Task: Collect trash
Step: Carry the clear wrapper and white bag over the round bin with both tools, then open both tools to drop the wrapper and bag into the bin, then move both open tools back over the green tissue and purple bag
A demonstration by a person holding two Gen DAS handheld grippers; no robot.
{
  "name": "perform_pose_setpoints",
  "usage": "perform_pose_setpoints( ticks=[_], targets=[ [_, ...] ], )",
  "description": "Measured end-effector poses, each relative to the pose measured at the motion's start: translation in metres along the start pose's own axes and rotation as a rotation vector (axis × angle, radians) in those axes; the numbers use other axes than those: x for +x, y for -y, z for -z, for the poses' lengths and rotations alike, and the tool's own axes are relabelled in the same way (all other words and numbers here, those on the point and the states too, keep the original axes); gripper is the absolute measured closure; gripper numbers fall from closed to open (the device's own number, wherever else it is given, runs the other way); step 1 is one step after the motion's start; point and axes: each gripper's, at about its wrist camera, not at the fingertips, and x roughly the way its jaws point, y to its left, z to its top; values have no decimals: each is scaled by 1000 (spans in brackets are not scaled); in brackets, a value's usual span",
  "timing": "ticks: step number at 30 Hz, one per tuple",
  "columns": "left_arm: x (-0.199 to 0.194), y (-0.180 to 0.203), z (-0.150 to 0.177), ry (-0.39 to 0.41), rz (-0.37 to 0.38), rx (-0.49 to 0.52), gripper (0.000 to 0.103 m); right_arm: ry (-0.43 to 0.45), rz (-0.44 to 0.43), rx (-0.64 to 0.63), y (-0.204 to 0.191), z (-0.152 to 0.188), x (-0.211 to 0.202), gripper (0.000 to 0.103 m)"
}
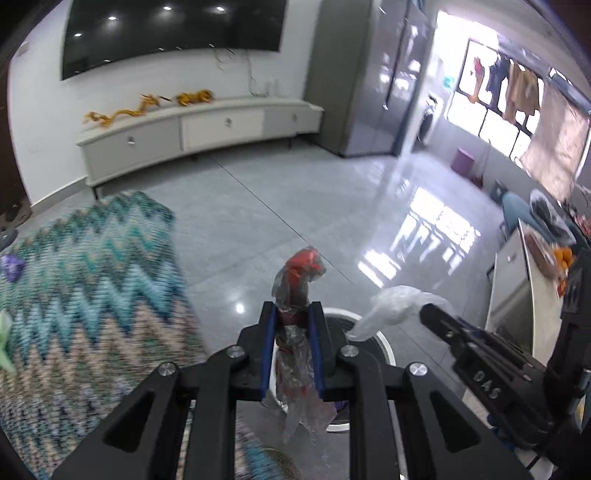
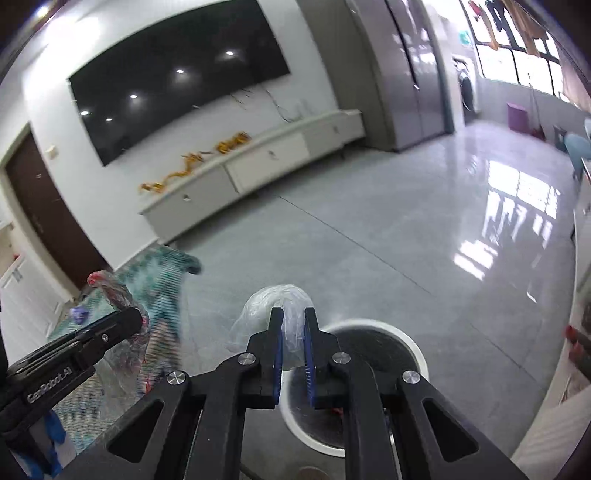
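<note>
Left claw (image 1: 293, 314) tight on red-and-clear wrapper (image 1: 301, 273)

Window (image 1: 517, 110) glare on floor (image 1: 295, 192) (edges blurred, warped)

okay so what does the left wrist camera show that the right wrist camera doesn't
Only the left wrist view shows the full zigzag rug and the laundry at the window. Only the right wrist view shows the dark door. Both show the left gripper shut on a red and clear wrapper, the right gripper shut on a clear plastic bag, the white bin, and the TV.
</note>
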Motion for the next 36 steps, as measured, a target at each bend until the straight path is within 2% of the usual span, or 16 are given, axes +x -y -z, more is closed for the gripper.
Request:
perform_pose_setpoints(
  ticks=[6,7,8,9,10,12,17,22,29,36],
  targets=[
    [45,19,6,-82,51,25,85,-63,32,76,39,8,33,91],
    [52,20,7,-95,61,26,84,-75,37,86,45,10,39,88],
    [57,20,6,-104,70,28,83,-79,40,92,46,11,41,79],
    [62,21,6,-113,80,29,77,-83,48,104,50,10,46,66],
    [66,21,7,-119,88,29,61,-83,56,115,54,12,48,61],
    [69,20,6,-110,95,20,44,-84,65,137,63,14,53,58],
    [73,15,5,-118,122,-7,44,-77,79,178,79,15,53,58],
    [51,9,-1,-76,121,-22,44,-49,75,184,76,12,40,58],
    [0,-13,-4,21,68,-43,44,21,38,154,54,1,4,57],
    [-65,-65,0,126,-9,-102,44,84,-23,69,0,-10,-32,54]
  ],
)
